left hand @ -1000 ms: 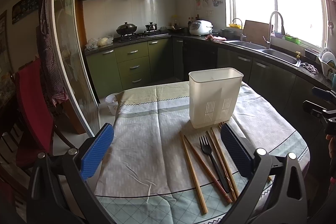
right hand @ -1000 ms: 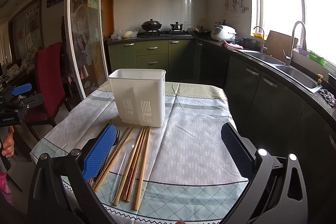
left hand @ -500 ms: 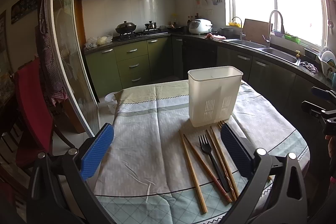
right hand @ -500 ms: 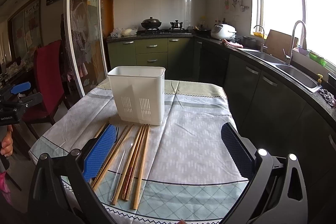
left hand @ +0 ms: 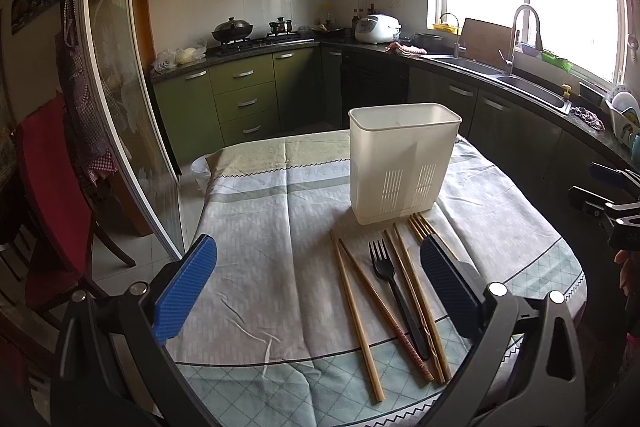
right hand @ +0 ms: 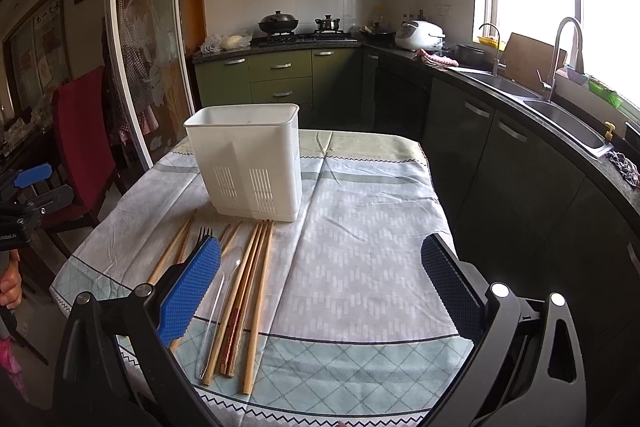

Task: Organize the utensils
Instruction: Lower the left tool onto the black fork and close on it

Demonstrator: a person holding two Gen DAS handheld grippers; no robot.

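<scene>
A white slotted utensil holder point(left hand: 402, 163) stands upright on the clothed table; it also shows in the right wrist view point(right hand: 246, 163). In front of it lie several wooden chopsticks point(left hand: 354, 319), a black plastic fork point(left hand: 394, 291) and, in the right wrist view, a clear plastic spoon point(right hand: 218, 307) among chopsticks point(right hand: 256, 303). My left gripper point(left hand: 320, 287) is open and empty above the cloth, left of the utensils. My right gripper point(right hand: 320, 287) is open and empty, its left finger point(right hand: 192, 287) over the fork and chopsticks.
The table wears a grey-green cloth point(left hand: 260, 227) with its front edge close to me. A red chair point(left hand: 48, 187) and glass sliding door point(left hand: 120, 107) stand left. Dark counters with a sink point(right hand: 560, 115) run along the right.
The right gripper has edged forward and left toward the utensils and holder. The left view has barely shifted. Both grippers stay open.
</scene>
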